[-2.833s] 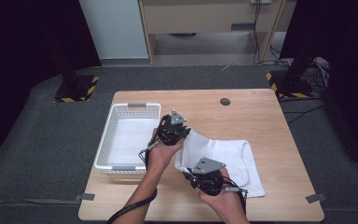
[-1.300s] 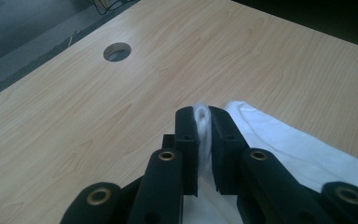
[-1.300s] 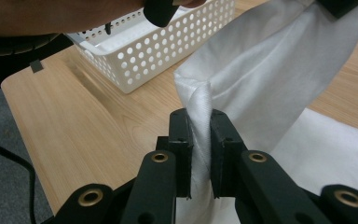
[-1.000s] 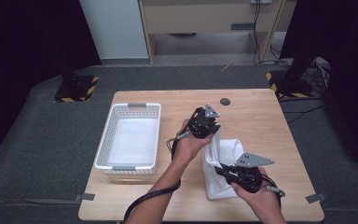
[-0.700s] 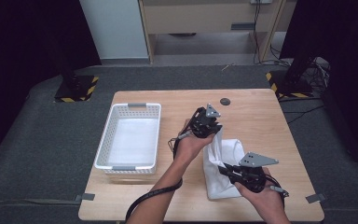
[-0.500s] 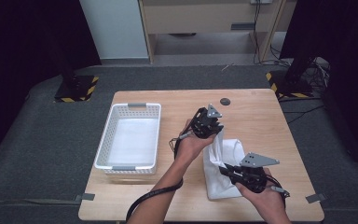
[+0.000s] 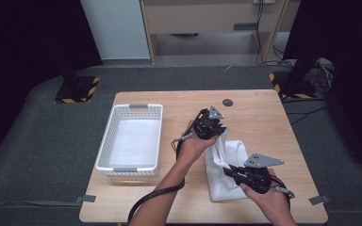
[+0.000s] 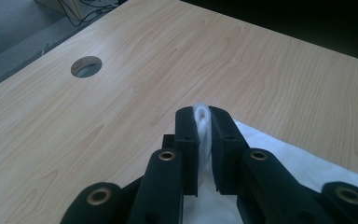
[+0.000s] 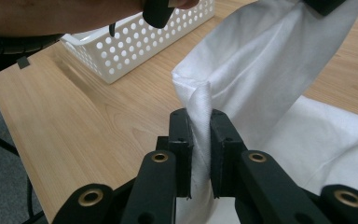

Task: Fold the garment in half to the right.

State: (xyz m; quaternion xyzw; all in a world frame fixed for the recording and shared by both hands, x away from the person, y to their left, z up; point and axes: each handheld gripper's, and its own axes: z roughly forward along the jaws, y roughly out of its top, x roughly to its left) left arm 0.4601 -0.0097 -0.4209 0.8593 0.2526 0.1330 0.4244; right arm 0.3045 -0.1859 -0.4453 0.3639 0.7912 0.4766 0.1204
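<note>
Two grippers share one white cloth (image 7: pixel 226 160) in the high view: your left gripper (image 7: pixel 210 126) lifts a corner above the middle of the table (image 7: pixel 264 113), your right gripper (image 7: pixel 245 175) holds the near edge, and the rest of the cloth lies on the wood to the right of the white basket (image 7: pixel 129 141). Judging by this, you are mid-fold, so keep both corners at equal tension and level.

In the left gripper view, the jaws are pressed together on a small tuft of cloth (image 8: pixel 201 122) at their very tips. That hold looks thin; move gently so that it does not slip free.

In the right gripper view, the jaws pinch a folded ridge of the cloth (image 9: pixel 200 135) more deeply, with the fabric stretching up towards the other gripper. Lay the lifted edge down squarely onto the flat part.
</note>
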